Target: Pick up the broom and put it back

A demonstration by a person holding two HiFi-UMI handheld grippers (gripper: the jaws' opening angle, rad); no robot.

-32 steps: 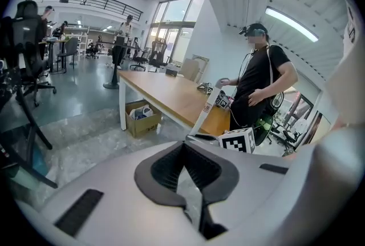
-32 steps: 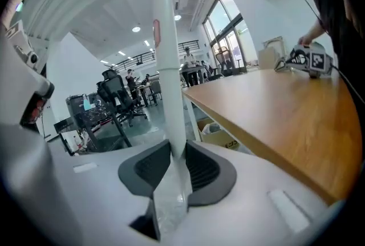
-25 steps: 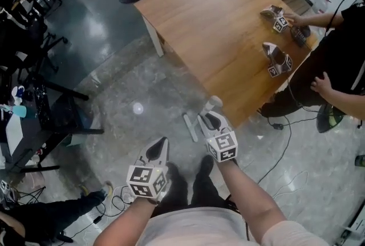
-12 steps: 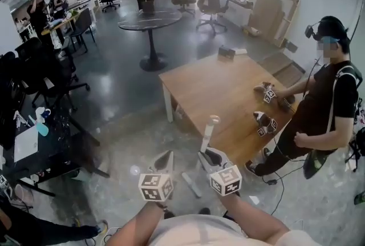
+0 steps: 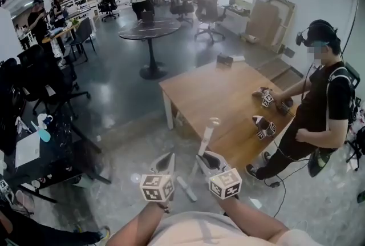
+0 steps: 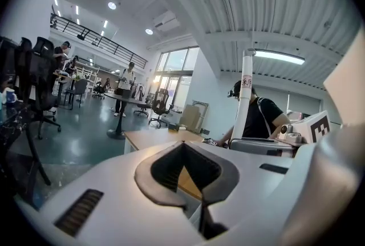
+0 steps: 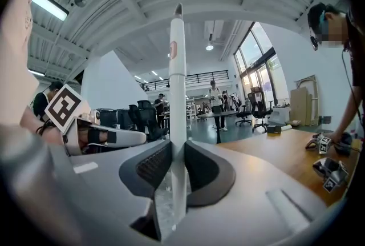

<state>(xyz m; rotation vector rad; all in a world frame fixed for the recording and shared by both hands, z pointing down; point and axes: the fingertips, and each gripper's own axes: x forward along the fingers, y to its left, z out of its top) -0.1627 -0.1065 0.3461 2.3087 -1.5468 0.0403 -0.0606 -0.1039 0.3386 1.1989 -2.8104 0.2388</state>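
White and smooth, the broom handle (image 7: 177, 85) is a slim round pole standing nearly upright, pinched between the ribbed dark pads of the right gripper (image 7: 177, 150). Its tapered top ends well above the jaws. In the head view the handle (image 5: 206, 137) leans slightly right in front of the near edge of the wooden table (image 5: 217, 93). A pale bar (image 5: 186, 188) shows low between the two tools; whether it is the brush end I cannot tell. The left gripper (image 6: 182, 146) hangs just beside the right one (image 5: 206, 158), its jaws pressed together on nothing.

Two spare grippers (image 5: 264, 125) lie on the table's right side, where a person in black (image 5: 322, 102) leans on the edge. Glossy grey floor (image 5: 125, 96) lies open left of the table. Black office chairs (image 5: 40, 76) crowd the left side, and a round dark table (image 5: 149, 25) stands farther off.
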